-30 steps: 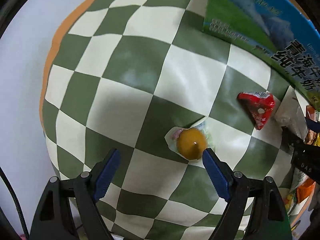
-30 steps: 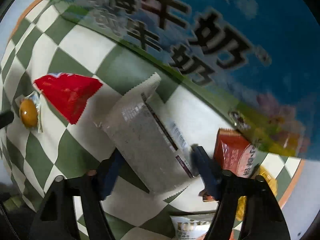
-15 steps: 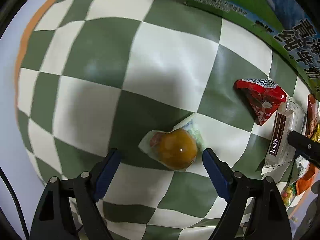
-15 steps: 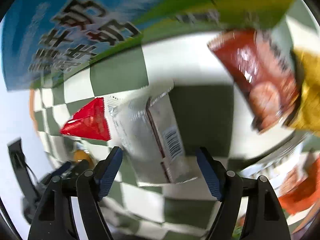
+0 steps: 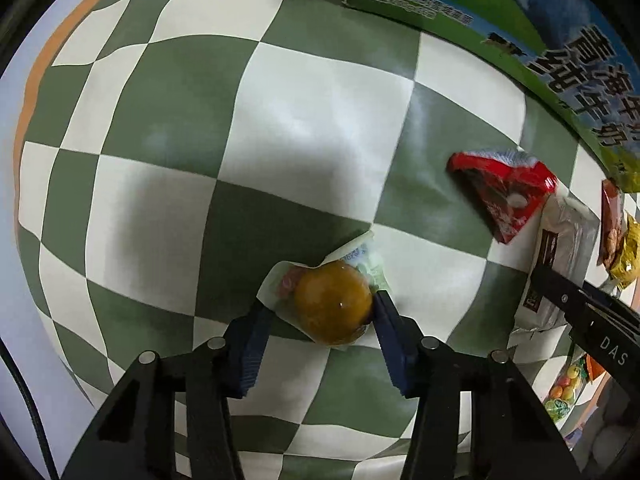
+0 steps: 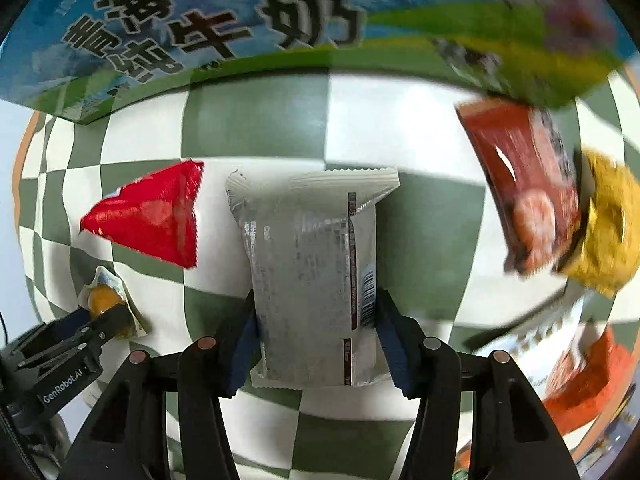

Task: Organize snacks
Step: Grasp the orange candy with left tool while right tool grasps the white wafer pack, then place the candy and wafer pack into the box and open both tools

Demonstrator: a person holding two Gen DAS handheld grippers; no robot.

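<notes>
Blue-padded left gripper is clamped on the orange jelly cup, low on the checkered cloth. Right gripper is clenched across the silver wafer packet — long axis pointing away, toward the milk carton.

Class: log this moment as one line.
left gripper: shut on jelly cup | right gripper: shut on grey packet | both on table

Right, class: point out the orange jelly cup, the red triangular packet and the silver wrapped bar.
orange jelly cup (image 5: 332, 307): left wrist view, on its orange dome.
red triangular packet (image 6: 154, 216): right wrist view, middle of the red foil.
silver wrapped bar (image 6: 312, 276): right wrist view, centre of the silver wrapper.
</notes>
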